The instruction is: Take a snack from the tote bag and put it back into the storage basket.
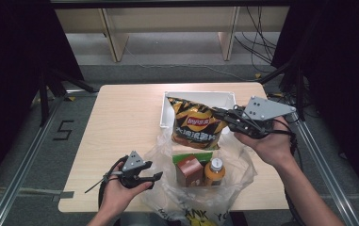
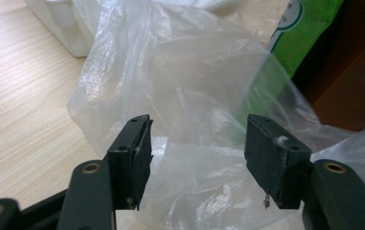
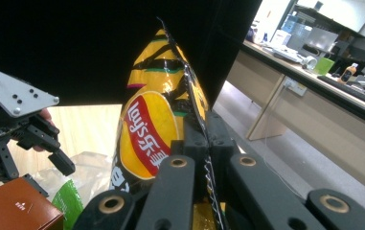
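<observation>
Your left forearm comes in from the bottom edge, the wrist straight, and your left hand (image 1: 116, 190) wraps the handle low and near you. The left gripper (image 1: 156, 178) points off to your right, lying roughly level, its grey plate facing up. In the left gripper view its two black fingers (image 2: 131, 155) stand well apart, wide open, pressing on nothing. Your right forearm angles in from the lower right corner, and your right hand (image 1: 269, 143) sits higher and farther out. The right gripper (image 1: 222, 115) points to your left, fingers (image 3: 197, 153) pressed tight together, clamped.
</observation>
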Tool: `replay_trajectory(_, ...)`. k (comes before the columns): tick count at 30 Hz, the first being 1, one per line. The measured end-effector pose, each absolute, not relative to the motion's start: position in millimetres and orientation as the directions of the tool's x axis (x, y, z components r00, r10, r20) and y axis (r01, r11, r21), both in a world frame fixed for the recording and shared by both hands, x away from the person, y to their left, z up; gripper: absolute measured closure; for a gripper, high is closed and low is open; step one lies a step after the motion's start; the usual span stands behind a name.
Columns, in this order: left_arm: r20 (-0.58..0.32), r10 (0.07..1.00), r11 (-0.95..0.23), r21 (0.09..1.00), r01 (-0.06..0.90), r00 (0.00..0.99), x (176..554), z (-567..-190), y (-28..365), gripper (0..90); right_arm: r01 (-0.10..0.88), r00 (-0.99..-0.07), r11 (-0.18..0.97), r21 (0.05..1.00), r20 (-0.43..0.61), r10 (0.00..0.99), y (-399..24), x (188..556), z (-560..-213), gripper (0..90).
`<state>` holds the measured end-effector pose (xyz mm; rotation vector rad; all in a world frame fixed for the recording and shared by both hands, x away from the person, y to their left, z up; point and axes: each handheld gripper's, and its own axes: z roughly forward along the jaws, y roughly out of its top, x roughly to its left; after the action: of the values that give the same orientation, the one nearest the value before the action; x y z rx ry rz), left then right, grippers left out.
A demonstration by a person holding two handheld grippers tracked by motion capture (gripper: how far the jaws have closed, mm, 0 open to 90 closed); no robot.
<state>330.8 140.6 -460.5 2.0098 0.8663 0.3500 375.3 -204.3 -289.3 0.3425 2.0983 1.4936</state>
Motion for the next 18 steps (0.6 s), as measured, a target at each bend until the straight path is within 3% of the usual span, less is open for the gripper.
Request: replay_trajectory(18,-0.075,0.696,-0.351,0.832,0.430,0.714,329.8,-459.8,138.7,42.2,-0.129,-0.799,0.332,0.934,-0.296,0.523,-205.9,379.5,-273.3,90.0)
